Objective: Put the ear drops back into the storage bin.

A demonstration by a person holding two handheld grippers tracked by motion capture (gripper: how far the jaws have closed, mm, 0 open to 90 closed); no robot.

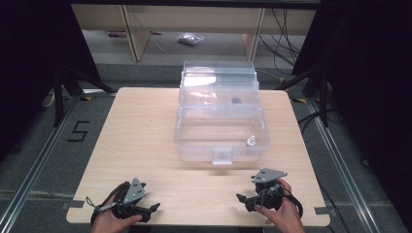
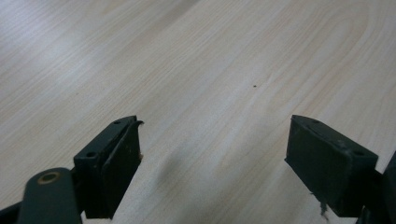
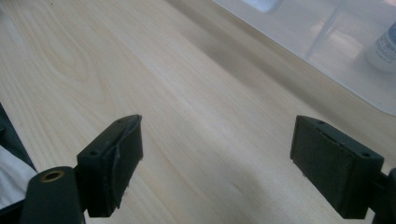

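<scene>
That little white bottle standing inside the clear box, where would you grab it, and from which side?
Probably by its narrow cap or neck, coming straight down from above. The small bottle stands upright in the near right corner of the clear box, whose walls block any sideways approach, while the top is open. The right hand-held gripper is nearer and its jaws stand open, holding nothing.

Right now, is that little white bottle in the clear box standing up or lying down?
Standing up. In the high view the small bottle sits cap-up on the floor of the clear box, near its front right corner.
</scene>
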